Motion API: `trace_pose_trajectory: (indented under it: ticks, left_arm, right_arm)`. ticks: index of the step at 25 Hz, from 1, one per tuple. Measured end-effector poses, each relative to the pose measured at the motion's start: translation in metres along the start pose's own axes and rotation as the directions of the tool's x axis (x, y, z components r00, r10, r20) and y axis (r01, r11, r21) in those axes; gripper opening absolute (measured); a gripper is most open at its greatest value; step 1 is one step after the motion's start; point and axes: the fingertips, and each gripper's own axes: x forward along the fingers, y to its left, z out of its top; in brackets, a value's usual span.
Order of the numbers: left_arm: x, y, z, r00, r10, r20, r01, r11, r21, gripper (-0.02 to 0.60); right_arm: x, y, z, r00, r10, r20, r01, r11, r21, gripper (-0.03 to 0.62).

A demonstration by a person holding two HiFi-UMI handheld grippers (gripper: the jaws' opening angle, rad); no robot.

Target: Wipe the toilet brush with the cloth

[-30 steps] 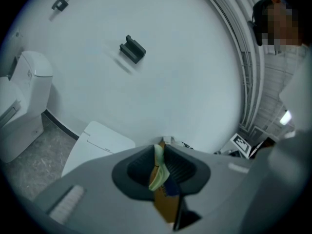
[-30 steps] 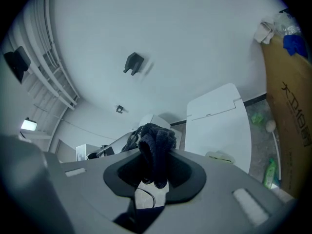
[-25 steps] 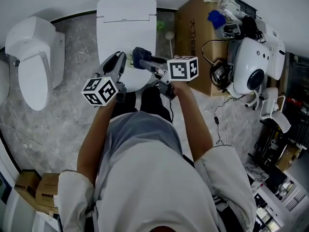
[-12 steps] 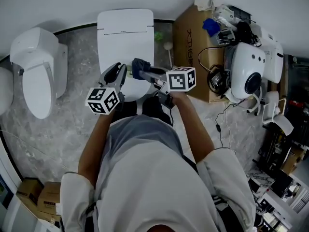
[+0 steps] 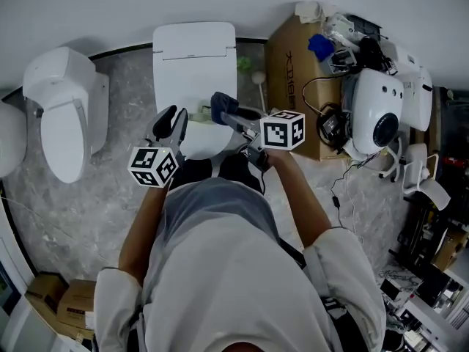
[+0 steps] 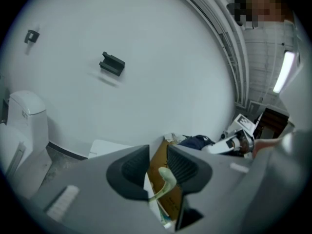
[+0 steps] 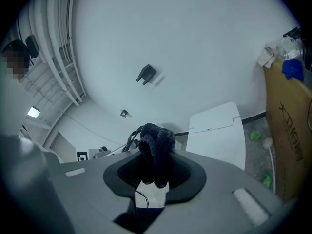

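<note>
holding a gripper in each hand, the person point(image 5: 220, 270) in a grey top filled the near part of the head view, arms reaching forward. the left gripper point(image 5: 173, 119) had its jaws drawn close together on the thin, pale green handle of the toilet brush point(image 6: 165, 178). the handle stuck up between the ribbed pads point(image 6: 134, 165), and little else of the brush could be made out. just right of it, the right gripper point(image 5: 229, 113) was clenched on a dark blue cloth point(image 5: 218, 101). in the right gripper view a bunched fold of the cloth stood up out of the jaws. the two gripper tips were near each other but apart, both over the near end of a white toilet point(image 5: 194, 57) with its lid down. farther left, a second white toilet point(image 5: 62, 116) stood on the grey marbled floor point(image 5: 102, 182). right of the closed toilet was a brown cardboard box point(image 5: 286, 72), and beyond it a clutter of cables and a white rounded machine point(image 5: 381, 101). farthest off, a plain white wall point(image 6: 146, 72) carried a small black bracket point(image 6: 112, 63).
</note>
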Motion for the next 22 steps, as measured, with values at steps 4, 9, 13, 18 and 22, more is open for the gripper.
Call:
trace_pose_trajectory:
  ticks: [4, 9, 13, 18, 22]
  left_arm:
    - [-0.012, -0.004, 0.011, 1.000, -0.008, 0.025, 0.008, 1.000, 0.003, 0.000]
    - [-0.028, -0.009, 0.022, 0.999, -0.025, 0.026, 0.025, 1.000, -0.001, 0.000]
    - [-0.043, -0.013, 0.042, 0.998, -0.028, 0.052, 0.028, 1.000, 0.000, 0.000]
    - [-0.062, -0.019, 0.070, 0.994, -0.028, 0.107, 0.030, 0.999, -0.012, 0.000]
    - [-0.078, -0.023, 0.097, 0.986, -0.017, 0.163, 0.009, 0.999, 0.053, 0.000]
  right_arm:
    - [-0.007, 0.003, 0.003, 0.999, -0.035, 0.025, 0.036, 0.999, -0.030, 0.097]
    - [-0.021, 0.013, 0.014, 0.990, -0.099, 0.096, 0.109, 0.989, -0.103, 0.097]
    - [-0.040, 0.025, 0.028, 0.973, -0.153, 0.171, 0.183, 0.966, -0.180, 0.097]
    - [-0.060, 0.047, 0.043, 0.947, -0.199, 0.253, 0.270, 0.919, -0.286, 0.095]
    - [-0.080, 0.068, 0.060, 0.911, -0.219, 0.350, 0.342, 0.876, -0.341, 0.095]
